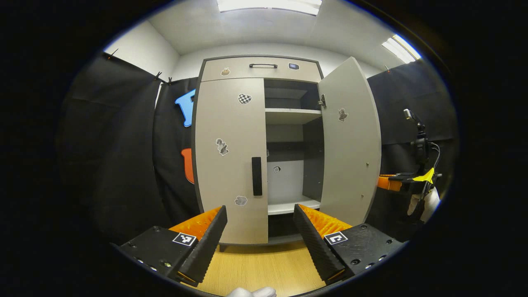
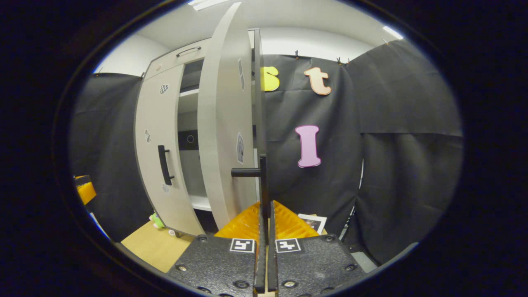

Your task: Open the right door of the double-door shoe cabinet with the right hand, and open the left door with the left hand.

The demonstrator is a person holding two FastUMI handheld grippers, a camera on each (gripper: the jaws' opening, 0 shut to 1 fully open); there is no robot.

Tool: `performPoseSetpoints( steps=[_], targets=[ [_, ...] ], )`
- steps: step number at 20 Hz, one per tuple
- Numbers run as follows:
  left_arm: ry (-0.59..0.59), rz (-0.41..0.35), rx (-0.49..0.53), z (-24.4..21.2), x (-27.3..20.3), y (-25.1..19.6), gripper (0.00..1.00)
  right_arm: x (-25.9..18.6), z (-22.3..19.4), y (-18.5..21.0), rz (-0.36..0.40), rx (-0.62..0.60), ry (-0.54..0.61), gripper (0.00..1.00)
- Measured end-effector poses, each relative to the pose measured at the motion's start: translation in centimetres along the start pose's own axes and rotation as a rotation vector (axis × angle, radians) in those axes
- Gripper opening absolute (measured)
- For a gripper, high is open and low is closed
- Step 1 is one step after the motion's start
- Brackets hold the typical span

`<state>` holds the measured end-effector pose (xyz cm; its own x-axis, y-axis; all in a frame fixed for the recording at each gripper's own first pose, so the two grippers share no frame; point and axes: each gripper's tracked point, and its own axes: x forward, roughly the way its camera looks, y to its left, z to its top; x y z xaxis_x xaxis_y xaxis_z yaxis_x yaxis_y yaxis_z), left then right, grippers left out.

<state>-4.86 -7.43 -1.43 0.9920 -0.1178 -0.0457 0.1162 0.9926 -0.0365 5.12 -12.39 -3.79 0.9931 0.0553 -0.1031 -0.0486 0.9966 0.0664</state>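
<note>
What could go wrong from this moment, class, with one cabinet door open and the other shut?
1. The right gripper pinches the open right door's handle with thin contact; it may slip off.
2. The left gripper is open and short of the left door's handle; it could bump the left door instead of catching the handle.
</note>
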Motion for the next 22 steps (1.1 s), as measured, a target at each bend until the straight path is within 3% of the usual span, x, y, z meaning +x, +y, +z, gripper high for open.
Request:
performPoseSetpoints(
  steps=[3,7,10,11,15,22],
  targets=[
    [-0.001,0.005,0.008,-0.2,0.8,1.1,0.97,-1.6,0.2,-0.2,-0.017,-0.017,0.005,0.1],
    [-0.003,0.014,0.015,-0.5,2.3,2.5,0.97,-5.0,1.3,-0.6,-0.067,0.008,-0.022,0.33],
    [0.003,0.019,0.013,-0.8,3.9,3.1,0.97,-7.4,1.1,0.8,-0.07,0.041,-0.028,0.77],
    [0.005,0.017,0.014,-0.9,4.5,3.3,0.97,-8.1,0.7,1.1,-0.082,0.045,-0.021,0.88],
    [0.02,0.023,0.011,-2.4,6.6,3.5,0.97,-9.8,-1.3,3.6,-0.13,0.079,-0.03,0.92],
    [0.04,0.004,-0.002,-3.9,11.0,3.1,0.97,-9.5,-4.3,9.4,-0.067,0.065,0.017,0.92]
  ],
)
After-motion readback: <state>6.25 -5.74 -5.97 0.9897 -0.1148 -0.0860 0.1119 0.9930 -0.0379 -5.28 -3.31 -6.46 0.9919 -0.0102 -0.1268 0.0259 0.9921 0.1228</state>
